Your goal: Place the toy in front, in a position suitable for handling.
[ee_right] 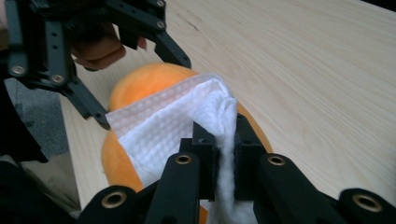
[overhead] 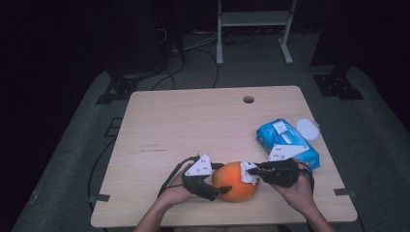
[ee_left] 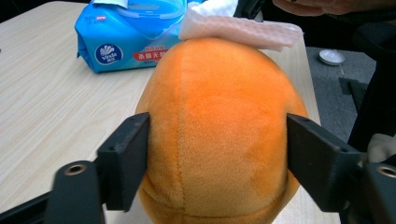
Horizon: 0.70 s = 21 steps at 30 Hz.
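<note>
From the high view, a rounded orange plush toy [overhead: 235,182] sits near the table's [overhead: 193,125] front edge, between both grippers. In the left gripper view, the left gripper [ee_left: 217,156] clamps the toy's fuzzy, seamed sides, its long axis running away towards a glossy blue wipes pack [ee_left: 126,39]. In the right gripper view, the right gripper [ee_right: 226,154] pinches a white embossed wipe [ee_right: 173,123] draped on the toy.

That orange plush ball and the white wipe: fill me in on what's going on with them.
A person is wiping an orange plush ball at the near edge of the wooden table. The left gripper clamps the ball from both sides. The right gripper pinches a white wipe and lays it over the top of the ball. A blue pack of wipes lies to the right, and a small white lid beside it.
</note>
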Tool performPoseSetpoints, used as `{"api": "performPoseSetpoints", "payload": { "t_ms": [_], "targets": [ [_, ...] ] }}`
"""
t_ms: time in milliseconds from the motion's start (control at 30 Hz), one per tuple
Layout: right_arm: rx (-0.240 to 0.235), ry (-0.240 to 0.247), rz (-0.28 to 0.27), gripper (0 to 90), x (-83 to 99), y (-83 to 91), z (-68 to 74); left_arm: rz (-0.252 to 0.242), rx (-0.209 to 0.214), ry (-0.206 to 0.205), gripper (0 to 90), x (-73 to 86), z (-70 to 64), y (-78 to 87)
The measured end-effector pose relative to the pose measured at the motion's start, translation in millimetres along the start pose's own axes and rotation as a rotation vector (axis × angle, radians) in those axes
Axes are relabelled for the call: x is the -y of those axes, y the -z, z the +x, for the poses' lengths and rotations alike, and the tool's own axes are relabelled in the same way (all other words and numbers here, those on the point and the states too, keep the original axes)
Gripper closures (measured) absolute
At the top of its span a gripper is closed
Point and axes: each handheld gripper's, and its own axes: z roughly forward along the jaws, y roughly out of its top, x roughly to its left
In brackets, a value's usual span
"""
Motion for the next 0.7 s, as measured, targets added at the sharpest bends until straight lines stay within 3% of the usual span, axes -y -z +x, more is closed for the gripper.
{"api": "performPoseSetpoints", "payload": {
  "t_ms": [67,100,133,167,200,300,333,433,700],
  "targets": [
    [-0.011,0.014,-0.01,81.8,-4.2,-1.3,6.5,-0.005,0.001,-0.039,28.6,-2.6,-4.6,-1.4],
    [-0.032,0.019,-0.024,81.9,-7.0,-2.3,10.2,-0.005,0.001,-0.039,28.9,-2.6,-4.6,-1.4],
    [-0.047,0.031,-0.038,81.9,-9.9,-3.5,14.8,-0.013,0.013,-0.078,29.1,-5.5,-10.2,-4.3],
    [-0.047,0.031,-0.038,81.9,-9.9,-3.5,14.8,-0.013,0.013,-0.078,29.0,-5.5,-10.2,-4.3],
    [-0.061,0.074,-0.043,81.9,-16.4,-7.5,24.3,-0.002,0.013,-0.119,28.8,-7.7,-14.3,-5.4],
    [-0.045,0.101,-0.029,82.0,-19.5,-8.7,26.6,-0.006,0.013,-0.101,26.4,-7.6,-13.2,-3.8],
    [-0.043,0.086,-0.029,82.0,-18.4,-7.8,22.3,-0.031,0.023,-0.05,23.8,-7.7,-10.3,-1.2],
    [-0.041,0.053,-0.036,81.9,-13.6,-6.1,17.4,-0.052,0.03,0.018,18.3,-10.4,-7.4,-1.7],
    [-0.028,0.055,-0.03,82.2,-13.9,-10.1,24.4,0.005,-0.029,0.025,21.3,-7.7,-7.5,-9.6]
  ]
}}
